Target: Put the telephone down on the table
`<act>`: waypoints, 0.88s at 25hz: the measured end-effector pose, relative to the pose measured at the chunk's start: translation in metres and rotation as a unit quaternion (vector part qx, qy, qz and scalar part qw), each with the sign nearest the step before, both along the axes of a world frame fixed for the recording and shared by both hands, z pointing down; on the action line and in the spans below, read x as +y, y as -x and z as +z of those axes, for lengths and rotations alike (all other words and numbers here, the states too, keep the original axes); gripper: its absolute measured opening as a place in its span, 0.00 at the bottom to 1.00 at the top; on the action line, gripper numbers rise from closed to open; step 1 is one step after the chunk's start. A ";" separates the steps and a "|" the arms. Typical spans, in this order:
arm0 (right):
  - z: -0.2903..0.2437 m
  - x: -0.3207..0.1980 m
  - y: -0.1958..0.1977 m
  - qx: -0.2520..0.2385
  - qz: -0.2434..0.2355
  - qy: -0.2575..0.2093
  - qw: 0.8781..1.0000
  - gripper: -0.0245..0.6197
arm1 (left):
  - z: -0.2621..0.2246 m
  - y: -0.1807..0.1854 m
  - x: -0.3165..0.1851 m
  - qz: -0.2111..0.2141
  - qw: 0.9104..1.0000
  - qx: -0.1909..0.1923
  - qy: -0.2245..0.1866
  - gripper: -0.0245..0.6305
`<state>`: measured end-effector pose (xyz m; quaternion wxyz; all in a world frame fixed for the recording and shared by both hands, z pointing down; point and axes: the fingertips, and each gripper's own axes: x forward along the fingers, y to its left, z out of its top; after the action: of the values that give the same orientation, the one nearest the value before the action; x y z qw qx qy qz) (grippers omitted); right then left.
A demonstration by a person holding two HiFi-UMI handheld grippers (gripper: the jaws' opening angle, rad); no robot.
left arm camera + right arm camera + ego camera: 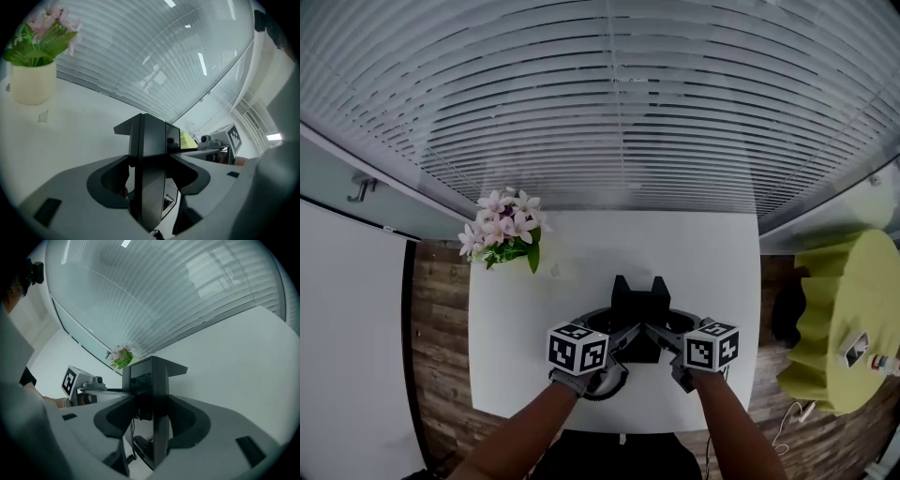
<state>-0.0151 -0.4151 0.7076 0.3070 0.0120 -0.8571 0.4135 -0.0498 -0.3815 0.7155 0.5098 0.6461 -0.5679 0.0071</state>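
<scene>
A black telephone (639,302) is held between both grippers above the near part of the white table (694,253). My left gripper (623,337) is shut on its left side and my right gripper (663,336) on its right side. In the left gripper view the telephone (152,150) stands edge-on between the jaws of the left gripper (149,177). The right gripper view shows the same for the telephone (157,390) in the right gripper (152,420), with a coiled cord (130,456) hanging below. Whether the telephone touches the table I cannot tell.
A pale pot of pink flowers (506,232) stands at the table's far left corner. Closed window blinds (619,103) run behind the table. A yellow-green round table (853,309) with small items stands to the right, over a wooden floor (441,328).
</scene>
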 end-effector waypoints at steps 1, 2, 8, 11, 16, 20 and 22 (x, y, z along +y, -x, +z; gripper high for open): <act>0.002 -0.001 0.000 0.001 0.002 0.003 1.000 0.40 | 0.002 0.001 -0.001 -0.001 1.000 0.004 0.001 0.44; 0.003 -0.001 0.001 0.002 0.004 0.005 1.000 0.40 | 0.003 0.001 -0.001 -0.003 1.000 0.007 0.002 0.44; 0.011 -0.004 0.005 0.008 0.008 0.015 1.000 0.40 | 0.011 0.005 -0.003 -0.012 1.000 0.021 0.007 0.45; 0.012 -0.004 0.006 0.009 0.010 0.017 1.000 0.40 | 0.012 0.006 -0.003 -0.013 1.000 0.024 0.005 0.45; 0.012 -0.005 0.006 0.008 0.011 0.015 1.000 0.40 | 0.012 0.007 -0.005 -0.009 1.000 0.020 -0.003 0.45; 0.011 -0.010 0.003 0.018 0.028 -0.008 0.999 0.42 | 0.007 0.015 -0.003 -0.007 0.999 -0.036 -0.010 0.45; 0.003 -0.022 -0.001 0.020 0.054 -0.041 0.998 0.42 | -0.001 0.022 0.002 -0.017 0.998 -0.060 -0.013 0.45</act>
<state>-0.0140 -0.4368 0.7109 0.3007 0.0789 -0.8650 0.3939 -0.0713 -0.3800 0.7146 0.4665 0.6415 -0.6083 0.0299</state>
